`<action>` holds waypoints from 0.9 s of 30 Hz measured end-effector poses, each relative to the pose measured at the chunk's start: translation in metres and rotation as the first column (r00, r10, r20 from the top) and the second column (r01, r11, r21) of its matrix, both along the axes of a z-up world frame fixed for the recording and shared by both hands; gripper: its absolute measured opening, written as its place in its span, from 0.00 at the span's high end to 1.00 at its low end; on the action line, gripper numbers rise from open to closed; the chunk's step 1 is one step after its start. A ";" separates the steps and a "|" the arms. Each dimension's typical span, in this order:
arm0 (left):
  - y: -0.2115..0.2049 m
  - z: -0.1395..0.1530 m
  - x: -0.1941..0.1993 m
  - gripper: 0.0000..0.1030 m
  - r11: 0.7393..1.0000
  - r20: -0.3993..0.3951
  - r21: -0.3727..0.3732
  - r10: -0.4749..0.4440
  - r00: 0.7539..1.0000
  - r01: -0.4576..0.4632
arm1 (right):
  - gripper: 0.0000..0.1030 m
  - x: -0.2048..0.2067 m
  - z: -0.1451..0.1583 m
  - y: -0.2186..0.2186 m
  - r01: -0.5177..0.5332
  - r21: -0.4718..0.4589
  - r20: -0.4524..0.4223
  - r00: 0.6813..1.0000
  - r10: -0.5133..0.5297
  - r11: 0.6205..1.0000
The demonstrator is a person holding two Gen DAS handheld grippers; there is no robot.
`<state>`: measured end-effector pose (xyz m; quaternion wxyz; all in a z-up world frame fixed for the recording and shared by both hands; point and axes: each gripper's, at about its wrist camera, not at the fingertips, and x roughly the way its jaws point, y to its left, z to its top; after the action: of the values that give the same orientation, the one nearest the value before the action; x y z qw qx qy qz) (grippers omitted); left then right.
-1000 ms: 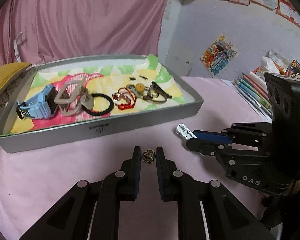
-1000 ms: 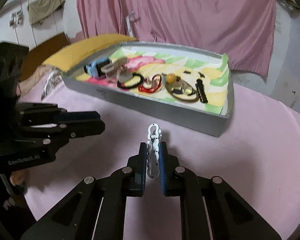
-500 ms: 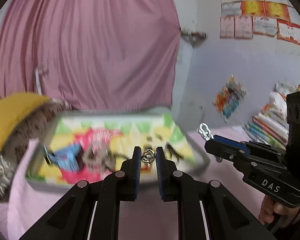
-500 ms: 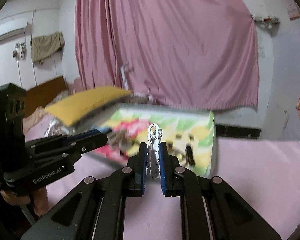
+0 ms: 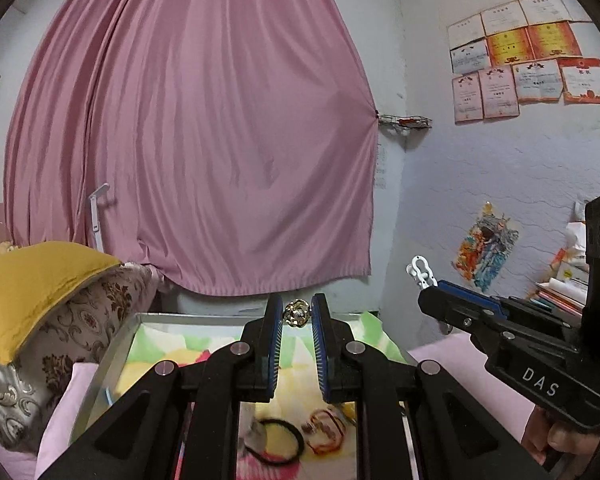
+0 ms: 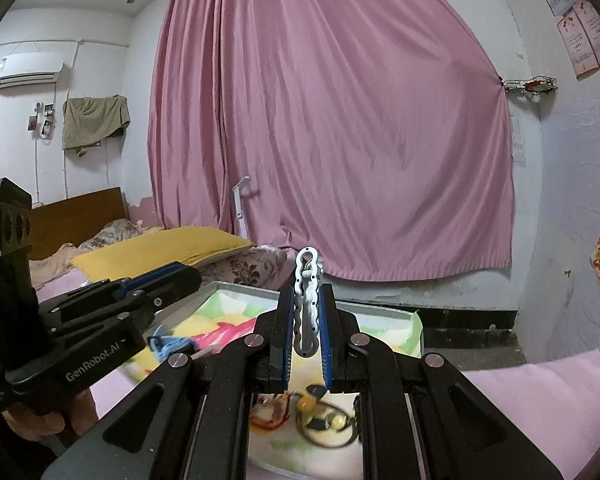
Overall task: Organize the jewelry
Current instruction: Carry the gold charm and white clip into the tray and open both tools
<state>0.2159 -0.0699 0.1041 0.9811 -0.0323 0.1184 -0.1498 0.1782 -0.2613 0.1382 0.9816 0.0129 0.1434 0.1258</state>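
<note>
My left gripper is shut on a small gold ring and holds it above the grey tray, which has a colourful lining. My right gripper is shut on a white hair clip, also above the tray. The right gripper with the clip shows at the right of the left wrist view. The left gripper shows at the left of the right wrist view. In the tray lie a black hair tie, a red bracelet and a beaded piece.
A pink curtain hangs behind the tray. A yellow pillow and a patterned cushion lie left of it. Pink cloth covers the surface. Books are stacked at the right.
Both grippers have risen from the pink surface and moved forward over the tray, each still holding its item. The views now tilt up toward the curtain.
</note>
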 end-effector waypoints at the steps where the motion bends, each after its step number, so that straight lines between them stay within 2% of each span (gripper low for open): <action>1: 0.000 -0.002 0.005 0.87 1.000 -0.002 0.003 0.007 1.000 -0.007 | 0.90 0.007 -0.002 0.001 0.004 -0.007 -0.001 1.000 -0.004 1.000; 4: 0.001 -0.008 0.017 0.87 1.000 -0.015 0.002 0.020 1.000 -0.020 | 0.90 0.022 -0.008 0.005 0.008 -0.013 -0.007 1.000 -0.008 1.000; 9: 0.003 -0.021 0.037 0.87 1.000 -0.085 0.004 0.029 0.996 -0.029 | 0.90 0.038 -0.017 0.009 0.009 -0.011 -0.040 0.999 -0.009 1.000; 15: 0.001 -0.033 0.051 0.87 0.999 -0.181 0.025 0.027 0.983 -0.023 | 0.90 0.058 -0.037 0.007 0.010 -0.006 -0.125 0.992 -0.011 1.000; 22: -0.004 -0.051 0.069 0.87 0.998 -0.329 0.061 0.013 0.944 0.008 | 0.90 0.080 -0.063 -0.003 0.025 0.008 -0.300 0.954 -0.021 1.000; 27: -0.009 -0.061 0.075 0.87 0.995 -0.387 0.093 0.013 0.922 0.025 | 0.90 0.088 -0.084 -0.006 0.011 0.025 -0.394 0.919 0.000 1.000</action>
<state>0.2912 -0.0787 0.0429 0.9383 -0.0136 0.3168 -0.1377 0.2660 -0.2675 0.0542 0.9327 0.0515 0.3364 0.1198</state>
